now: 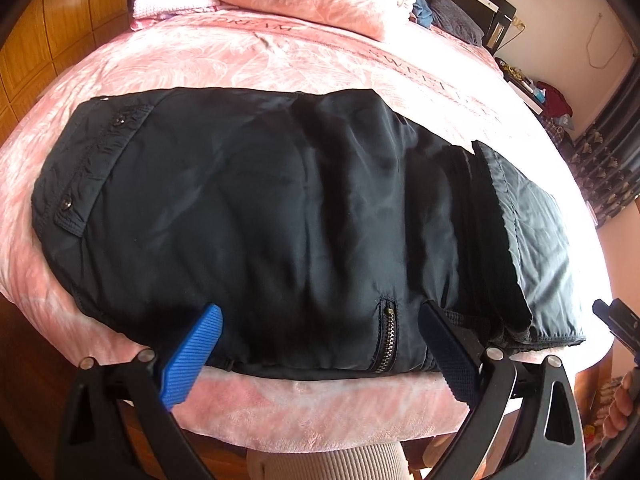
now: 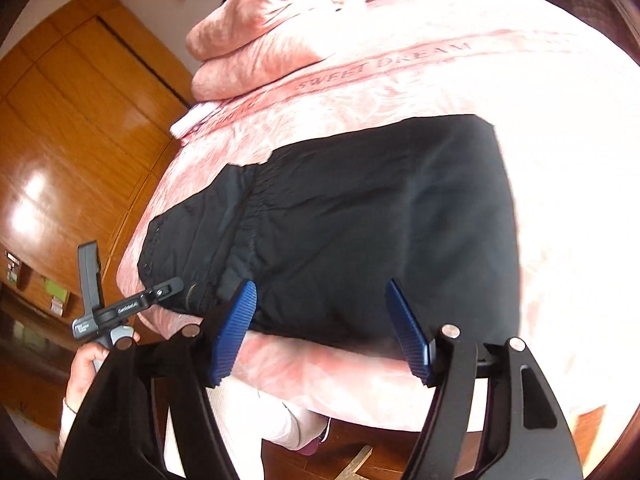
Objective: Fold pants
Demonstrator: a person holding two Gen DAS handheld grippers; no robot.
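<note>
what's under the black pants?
The black pants lie folded on the pink bedspread, which shows all around them. Lower fabric layers peek out at one end; anything between the layers is covered.

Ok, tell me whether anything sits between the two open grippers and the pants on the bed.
Nothing visible does. The left gripper and right gripper both stand open at the near edge of the black pants, with only the pink bedspread below.

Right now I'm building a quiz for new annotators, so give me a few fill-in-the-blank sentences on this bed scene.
1. The black pants lie on a ____ bedspread.
2. The left gripper has its jaws ____.
3. The right gripper holds ____ between its jaws.
4. A metal ____ shows at the pants' near edge.

Missing words: pink; open; nothing; zipper
</note>
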